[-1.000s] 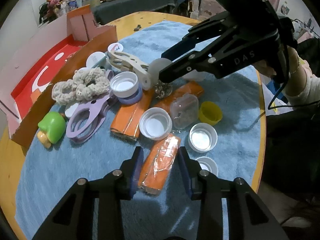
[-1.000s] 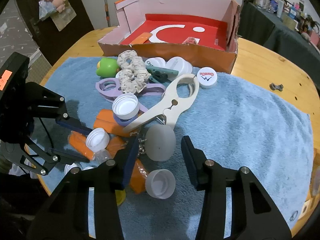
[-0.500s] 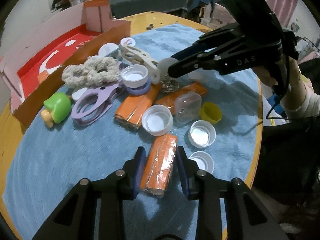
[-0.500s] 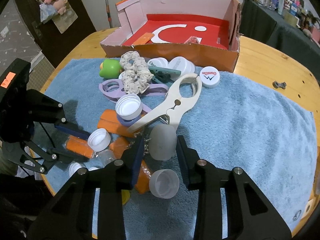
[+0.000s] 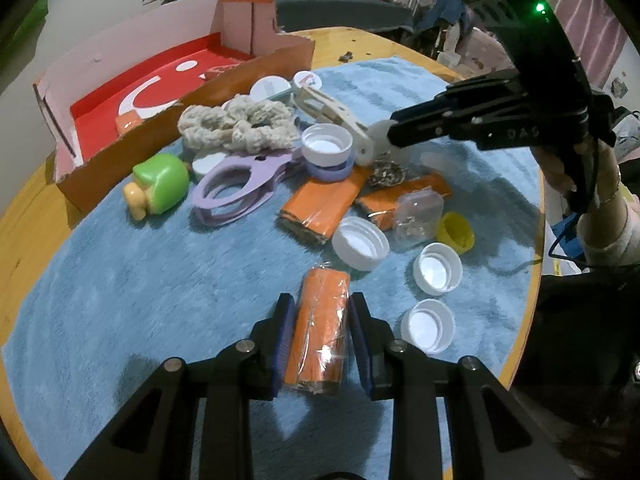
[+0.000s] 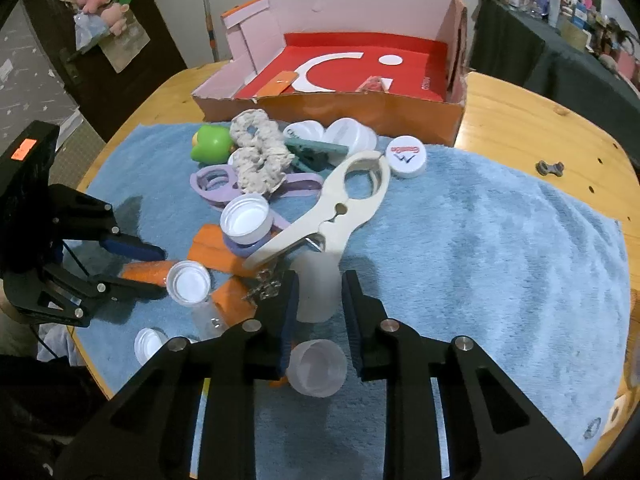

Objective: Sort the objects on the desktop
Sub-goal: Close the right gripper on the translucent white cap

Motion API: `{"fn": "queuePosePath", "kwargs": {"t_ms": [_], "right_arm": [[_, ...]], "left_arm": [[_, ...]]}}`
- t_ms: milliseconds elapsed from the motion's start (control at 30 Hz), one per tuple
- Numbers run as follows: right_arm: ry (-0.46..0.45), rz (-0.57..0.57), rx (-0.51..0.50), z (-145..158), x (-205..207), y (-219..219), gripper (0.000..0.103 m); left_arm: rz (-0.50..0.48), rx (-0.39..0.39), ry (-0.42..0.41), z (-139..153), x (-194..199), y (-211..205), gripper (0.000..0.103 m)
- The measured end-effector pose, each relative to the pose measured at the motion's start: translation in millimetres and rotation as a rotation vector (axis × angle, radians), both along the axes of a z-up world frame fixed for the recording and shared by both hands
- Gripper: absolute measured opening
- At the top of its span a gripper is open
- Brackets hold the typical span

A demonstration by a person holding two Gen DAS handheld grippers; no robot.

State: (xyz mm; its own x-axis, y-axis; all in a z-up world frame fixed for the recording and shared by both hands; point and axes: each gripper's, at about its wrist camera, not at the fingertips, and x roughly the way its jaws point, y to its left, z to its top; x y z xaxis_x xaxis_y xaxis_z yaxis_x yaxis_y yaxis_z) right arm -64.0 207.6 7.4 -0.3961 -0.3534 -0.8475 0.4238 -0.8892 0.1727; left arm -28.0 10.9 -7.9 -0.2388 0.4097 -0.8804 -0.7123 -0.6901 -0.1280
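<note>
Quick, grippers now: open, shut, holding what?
Left gripper: shut on the orange packet.
Right gripper: jaws just closing, shut on the frosted cap.

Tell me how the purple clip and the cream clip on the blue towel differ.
The purple clip lies flat, partly under the knitted scrunchie; the cream clip lies on top of the pile, its narrow end resting over the orange packets. The purple one is lilac, the cream one off-white. It looks longer, though the fisheye lens distorts. Both are plastic clips with looped handles.

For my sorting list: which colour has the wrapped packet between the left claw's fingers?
Orange, in clear shiny wrap: the wrapped packet shows best in the left wrist view.
</note>
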Motion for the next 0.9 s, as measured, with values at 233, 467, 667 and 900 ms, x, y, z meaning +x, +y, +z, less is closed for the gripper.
{"fn": "queuePosePath", "kwargs": {"t_ms": [233,467,667,900], "right_arm": [[-0.022,-0.003,-0.019,-1.7,-1.3,2.3,0.021],[-0.049,-0.001,-0.053,-8.0,-7.7,0.0,0.021],[-0.046,0.002,-0.076,-7.3,-6.7,0.9,0.019],[-0.024,-0.003,-0.102,0.5,-3.0,6.7,0.012]], "left_arm": [[0.028,-0.005,0.012,1.0,-1.8,-7.3,0.03],[0.058,-0.014,0.02,2.1,-0.6,-14.9,0.03],[0.072,-0.02,0.028,2.5,-0.4,-15.6,0.03],[0.116,-0.014,0.035,4.9,-6.4,-19.2,0.03]]}}
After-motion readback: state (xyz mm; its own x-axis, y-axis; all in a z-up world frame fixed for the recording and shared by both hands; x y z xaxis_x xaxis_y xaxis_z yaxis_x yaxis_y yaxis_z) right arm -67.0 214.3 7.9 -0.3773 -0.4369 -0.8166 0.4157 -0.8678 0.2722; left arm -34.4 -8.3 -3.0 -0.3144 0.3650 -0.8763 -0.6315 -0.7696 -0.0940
